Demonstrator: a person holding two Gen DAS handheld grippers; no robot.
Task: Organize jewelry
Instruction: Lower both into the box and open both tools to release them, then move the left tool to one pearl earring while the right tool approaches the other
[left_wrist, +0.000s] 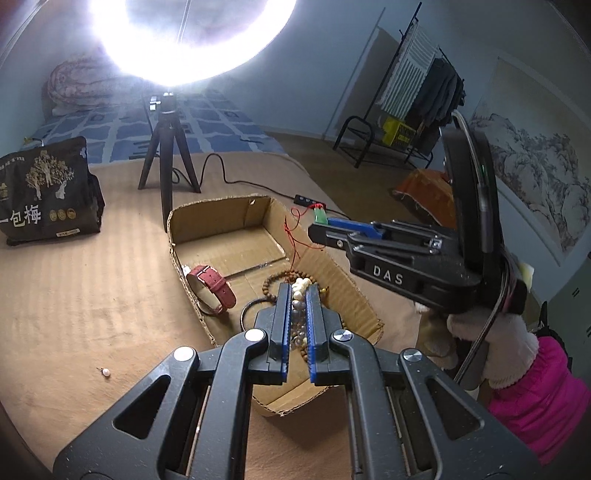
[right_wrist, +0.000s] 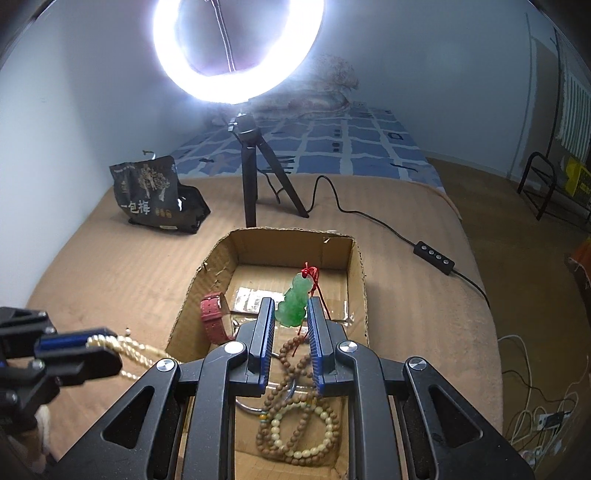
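An open cardboard box (left_wrist: 332, 269) (right_wrist: 207, 273) lies on the brown bed cover. In it lie a red-strapped watch (left_wrist: 212, 288) (right_wrist: 214, 317), brown and cream bead bracelets (right_wrist: 299, 424) and a dark bangle (left_wrist: 248, 310). My left gripper (left_wrist: 297, 295) is shut on a pearl necklace (left_wrist: 298, 295) (right_wrist: 110, 341) over the box's near end. My right gripper (right_wrist: 291, 314) is shut on a green jade pendant (right_wrist: 293, 299) (left_wrist: 320, 217) with a red cord (left_wrist: 293, 236), held above the box.
A loose pearl earring (left_wrist: 106, 372) lies on the cover left of the box. A ring light on a tripod (left_wrist: 168, 155) (right_wrist: 255, 173) stands behind the box, its cable and switch (right_wrist: 434, 257) to the right. A dark snack bag (left_wrist: 44, 195) (right_wrist: 159, 195) stands at far left.
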